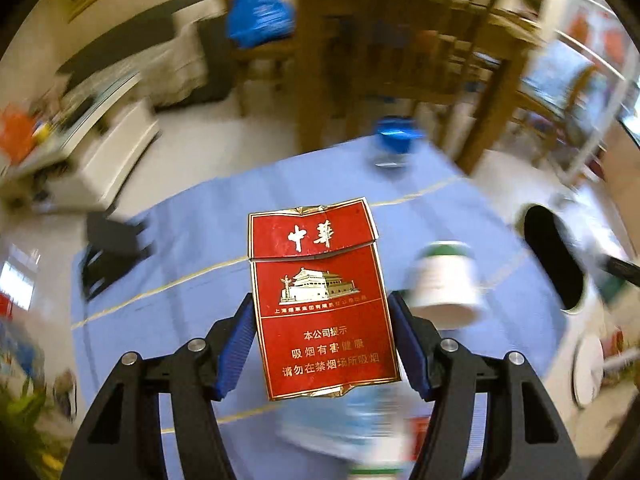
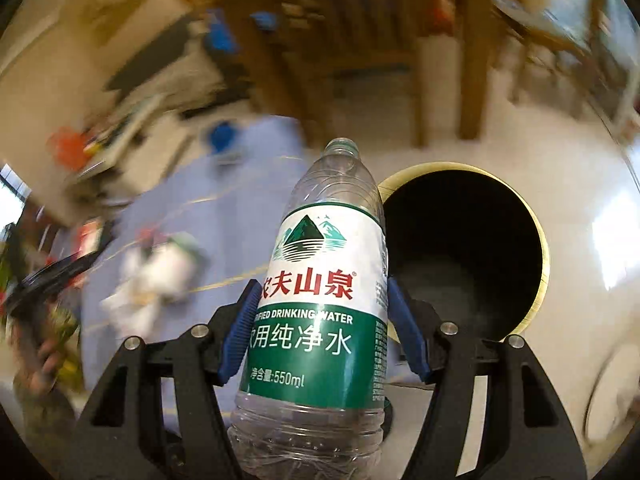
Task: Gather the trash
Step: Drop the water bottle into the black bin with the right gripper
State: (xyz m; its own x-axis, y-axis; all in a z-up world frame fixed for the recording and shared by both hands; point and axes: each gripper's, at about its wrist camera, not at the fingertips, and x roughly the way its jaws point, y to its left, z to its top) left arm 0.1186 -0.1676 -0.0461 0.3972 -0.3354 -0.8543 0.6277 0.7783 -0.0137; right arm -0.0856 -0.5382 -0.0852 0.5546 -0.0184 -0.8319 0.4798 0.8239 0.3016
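Observation:
My left gripper (image 1: 322,312) is shut on a flattened red cigarette pack (image 1: 320,300) and holds it upright above the blue mat (image 1: 192,248). My right gripper (image 2: 320,300) is shut on an uncapped, empty clear water bottle (image 2: 320,312) with a green and white label, held left of and above the round bin (image 2: 464,248) with its dark opening. The bin also shows at the right of the left wrist view (image 1: 554,256). A white and green paper cup (image 1: 444,284) lies on the mat right of the pack. Crumpled white trash (image 2: 156,276) lies on the mat, blurred.
A blue object (image 1: 394,136) sits at the mat's far edge. A wooden table and chairs (image 1: 400,60) stand beyond it. A white low cabinet (image 1: 100,148) is at the left. A black object (image 1: 112,248) lies on the mat's left side. Blurred packaging (image 1: 352,428) lies under the left gripper.

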